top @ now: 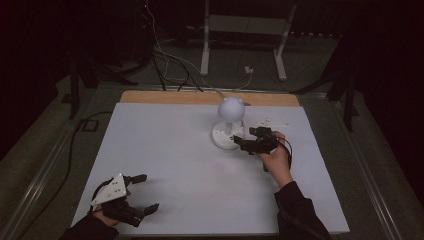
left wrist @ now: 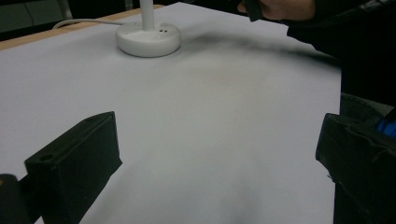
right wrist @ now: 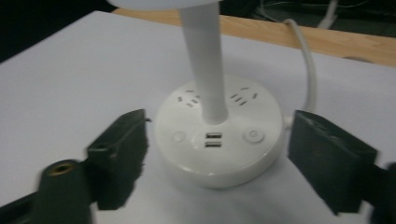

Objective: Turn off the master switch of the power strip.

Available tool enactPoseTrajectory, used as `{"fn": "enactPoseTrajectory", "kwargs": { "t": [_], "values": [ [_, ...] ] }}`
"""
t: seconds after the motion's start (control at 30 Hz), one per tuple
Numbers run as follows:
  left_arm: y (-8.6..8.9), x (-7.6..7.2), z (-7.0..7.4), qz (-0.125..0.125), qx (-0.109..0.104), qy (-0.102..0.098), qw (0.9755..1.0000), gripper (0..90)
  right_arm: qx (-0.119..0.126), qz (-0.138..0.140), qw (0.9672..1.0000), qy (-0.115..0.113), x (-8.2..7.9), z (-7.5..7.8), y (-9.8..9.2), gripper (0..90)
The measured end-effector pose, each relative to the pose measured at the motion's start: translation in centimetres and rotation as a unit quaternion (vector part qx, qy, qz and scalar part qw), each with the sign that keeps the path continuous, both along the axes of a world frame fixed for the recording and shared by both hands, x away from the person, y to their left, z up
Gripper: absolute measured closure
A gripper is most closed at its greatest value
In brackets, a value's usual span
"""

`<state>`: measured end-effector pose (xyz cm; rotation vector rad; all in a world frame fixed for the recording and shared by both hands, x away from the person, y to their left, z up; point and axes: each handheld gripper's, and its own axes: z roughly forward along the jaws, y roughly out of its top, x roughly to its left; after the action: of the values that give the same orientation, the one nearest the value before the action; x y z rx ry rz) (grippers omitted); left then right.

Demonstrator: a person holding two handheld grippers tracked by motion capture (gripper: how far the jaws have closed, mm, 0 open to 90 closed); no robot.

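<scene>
A white desk lamp (top: 229, 120) with a round head stands on a round base (right wrist: 219, 140) toward the back of the white table (top: 165, 150). The base carries sockets, two USB ports and two round buttons. My right gripper (top: 247, 139) is open just right of the base; in the right gripper view its jaws stand on either side of the base, close to it but apart. My left gripper (top: 142, 192) is open at the table's front left, with nothing between its jaws. The lamp base (left wrist: 148, 38) sits far off in the left gripper view.
A white cable (right wrist: 308, 70) runs from the lamp base over the wooden back edge (top: 200, 97). A grey plate (top: 272, 123) lies on the table behind my right hand. Cables and a white stand (top: 245, 30) are on the floor beyond.
</scene>
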<state>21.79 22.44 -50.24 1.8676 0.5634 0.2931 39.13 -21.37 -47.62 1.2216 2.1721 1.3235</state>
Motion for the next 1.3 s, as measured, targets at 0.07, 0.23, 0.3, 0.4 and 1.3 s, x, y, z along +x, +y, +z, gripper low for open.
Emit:
{"fn": "enactPoseTrajectory", "kwargs": {
  "t": [0.07, 0.23, 0.3, 0.4, 1.3],
  "values": [
    [0.0, 0.0, 0.0, 0.000, 0.001, 0.000, 1.0000, 0.3, 0.017, 0.025, 0.9995, 0.006, -0.5, 0.2, -0.3, 9.0],
    [0.0, 0.0, 0.0, -0.001, 0.001, 0.000, 1.0000, 0.3, -0.006, 0.058, 0.9983, -0.007, -1.2, 0.4, 0.0, 2.3],
    [0.0, 0.0, 0.0, 0.000, 0.002, 0.000, 1.0000, 0.3, -0.006, 0.071, 0.9975, -0.005, -1.4, 0.5, 0.1, 1.3],
    [0.0, 0.0, 0.0, -0.001, 0.002, 0.000, 1.0000, 0.3, -0.012, 0.071, 0.9974, -0.011, -1.9, 0.8, 0.1, 1.3],
    [-0.1, 0.1, -0.1, -0.002, 0.005, 0.001, 1.0000, 0.3, 0.003, 0.101, 0.9944, -0.029, -7.1, 1.1, -2.4, 0.0]
  ]
}}
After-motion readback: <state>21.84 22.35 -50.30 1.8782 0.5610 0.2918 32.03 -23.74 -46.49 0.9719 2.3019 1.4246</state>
